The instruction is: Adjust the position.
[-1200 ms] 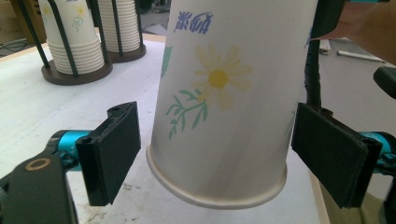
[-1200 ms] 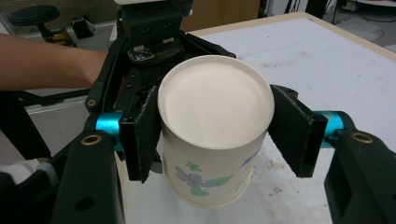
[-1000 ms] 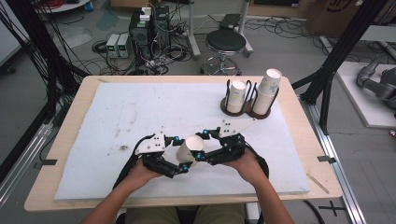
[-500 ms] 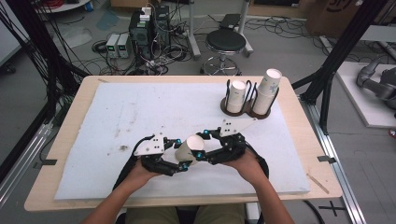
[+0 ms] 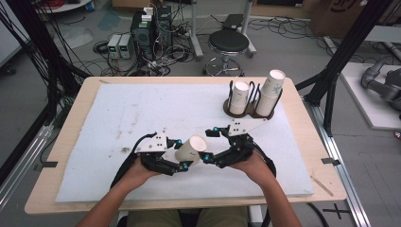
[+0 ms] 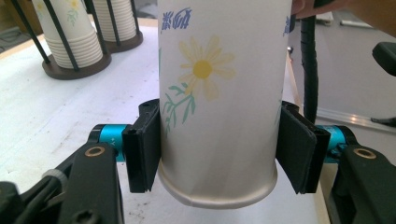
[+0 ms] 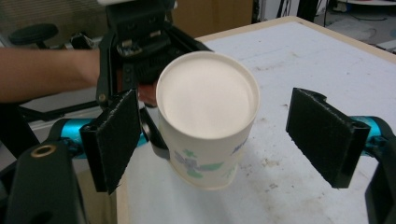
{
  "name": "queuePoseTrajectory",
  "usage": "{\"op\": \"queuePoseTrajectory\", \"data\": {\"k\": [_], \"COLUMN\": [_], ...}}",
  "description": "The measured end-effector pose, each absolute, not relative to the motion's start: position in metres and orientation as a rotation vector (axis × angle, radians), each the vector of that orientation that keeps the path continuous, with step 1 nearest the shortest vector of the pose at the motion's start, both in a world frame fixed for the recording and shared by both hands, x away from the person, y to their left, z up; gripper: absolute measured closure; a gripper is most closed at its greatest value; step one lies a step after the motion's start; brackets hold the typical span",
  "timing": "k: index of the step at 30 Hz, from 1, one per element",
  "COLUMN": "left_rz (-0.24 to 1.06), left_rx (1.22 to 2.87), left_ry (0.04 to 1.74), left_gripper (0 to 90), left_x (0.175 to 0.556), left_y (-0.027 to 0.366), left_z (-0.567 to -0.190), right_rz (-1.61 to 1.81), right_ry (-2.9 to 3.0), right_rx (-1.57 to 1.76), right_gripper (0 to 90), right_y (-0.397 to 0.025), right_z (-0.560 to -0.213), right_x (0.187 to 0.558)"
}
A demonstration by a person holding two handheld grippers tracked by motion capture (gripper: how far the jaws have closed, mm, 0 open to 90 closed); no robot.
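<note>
Here the left gripper (image 5: 185,164) holds a paper cup (image 5: 190,149) tight between its two black jaws. The cup is white with a yellow daisy and green leaves painted on its side. In the left gripper view the pads (image 6: 144,144) press on both sides of the cup (image 6: 219,93), down near its bottom rim. The cup is up in the air, just above the white mat (image 5: 142,113), near the front middle of the table (image 5: 66,127). It is tilted, and its open mouth points toward the right gripper (image 5: 207,159).

The right gripper is open wide. In the right gripper view its two pads (image 7: 327,135) stand far apart, one on each side of the cup's mouth (image 7: 208,95). The pad on the left of that view sits just beside the cup. The other pad is well apart from it. I cannot tell if the near pad touches the cup. The inside of the cup looks plain and white.

At the back right of the mat is a dark round cup holder (image 5: 248,106) with thin black rods. Two stacks of paper cups (image 5: 270,92) stand in it, upright or nearly so. The stack on the right is taller. In the left gripper view the same stacks (image 6: 70,37) show far behind the held cup.

Past the table there is a black stool (image 5: 229,43) on the floor.
</note>
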State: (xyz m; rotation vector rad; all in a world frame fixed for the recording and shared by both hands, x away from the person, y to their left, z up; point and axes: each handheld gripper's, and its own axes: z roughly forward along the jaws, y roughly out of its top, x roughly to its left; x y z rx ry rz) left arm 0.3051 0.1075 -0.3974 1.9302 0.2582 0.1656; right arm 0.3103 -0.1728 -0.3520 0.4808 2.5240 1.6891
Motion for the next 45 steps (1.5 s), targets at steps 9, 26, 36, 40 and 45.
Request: {"op": "queuePoseTrajectory", "data": {"k": [9,26,36,40,45], "left_rz": [0.154,0.101,0.064,0.052,0.028], "left_rx": [2.060,2.350,2.413,2.423,2.425], "left_ry": [0.221,0.114,0.091,0.077,0.075], "left_gripper": [38.1,38.0,37.9,37.9,38.0], "left_x": [0.313,0.320,0.321,0.320,0.320], "left_y": [0.103,0.084,0.078,0.077,0.076], "left_z": [-0.381,-0.359,-0.359,-0.360,-0.362], "right_rz": [1.641,1.404,1.216,1.194,1.161], "right_ry": [2.522,2.663,2.760,2.802,2.838], "right_rx": [0.437,0.240,0.104,0.037,0.014], "right_gripper": [18.8,18.8,19.3,27.4,28.5], "right_y": [-0.177,-0.166,-0.147,-0.143,-0.140], "right_z": [-0.350,-0.347,-0.347,-0.348,-0.351], "right_x": [0.310,0.315,0.318,0.321,0.322]}}
